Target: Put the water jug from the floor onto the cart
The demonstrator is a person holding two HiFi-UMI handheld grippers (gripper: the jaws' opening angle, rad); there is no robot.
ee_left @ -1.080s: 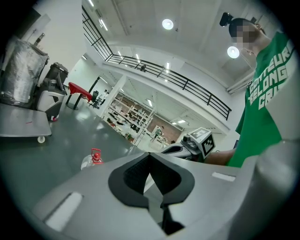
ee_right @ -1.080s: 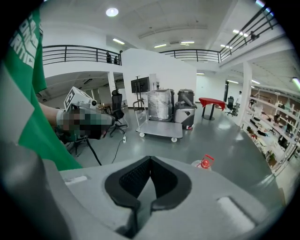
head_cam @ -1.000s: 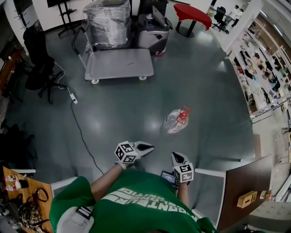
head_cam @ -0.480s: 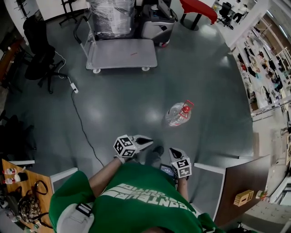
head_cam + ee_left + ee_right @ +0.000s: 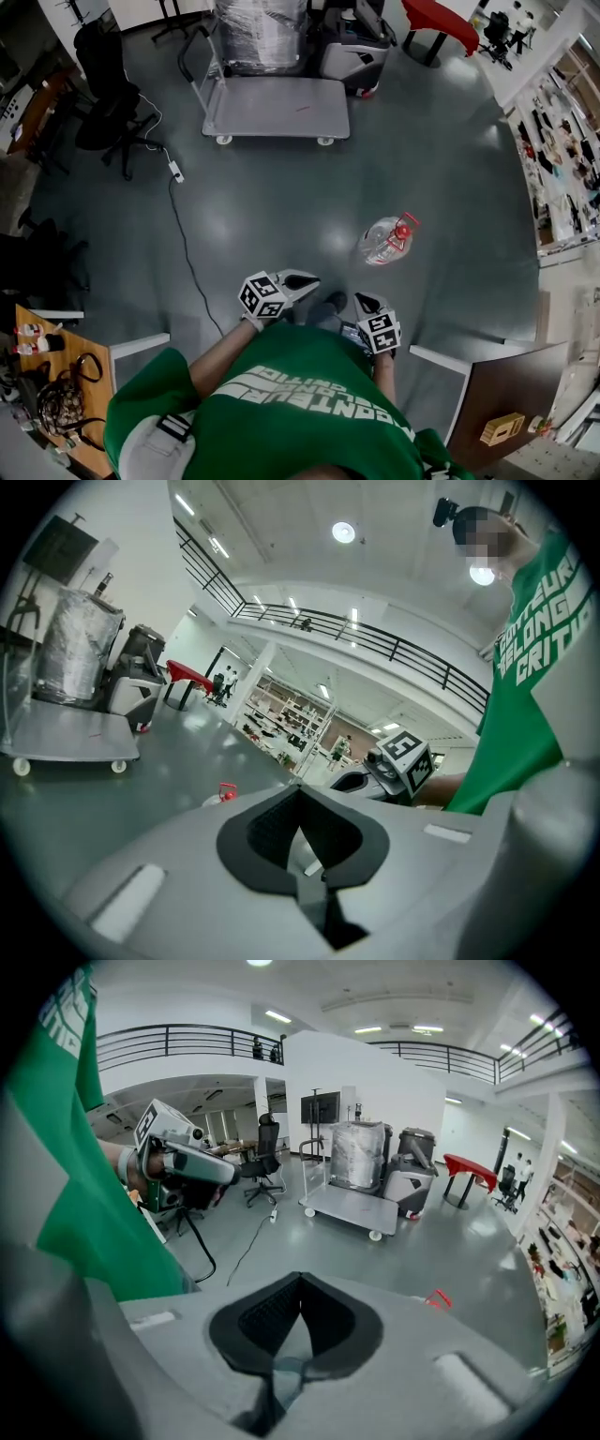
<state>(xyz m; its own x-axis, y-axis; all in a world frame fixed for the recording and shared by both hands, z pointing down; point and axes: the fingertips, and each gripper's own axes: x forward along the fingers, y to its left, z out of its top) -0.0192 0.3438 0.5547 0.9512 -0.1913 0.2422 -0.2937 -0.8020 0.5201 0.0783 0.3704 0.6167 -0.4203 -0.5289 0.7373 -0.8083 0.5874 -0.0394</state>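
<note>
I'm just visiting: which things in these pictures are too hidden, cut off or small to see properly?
Water jug: in the left gripper view the left tongs hide all but a red tip; in the right gripper view the right tongs hide all but its red handle.
Wrapped load at the cart's far end: head view, top cut off by the picture's edge.
How full the jug is: head view, too small.

You hold the left gripper [image 5: 306, 279] just beside the right gripper [image 5: 364, 303], elbows bent, both pairs of jaws pressed together and empty.
</note>
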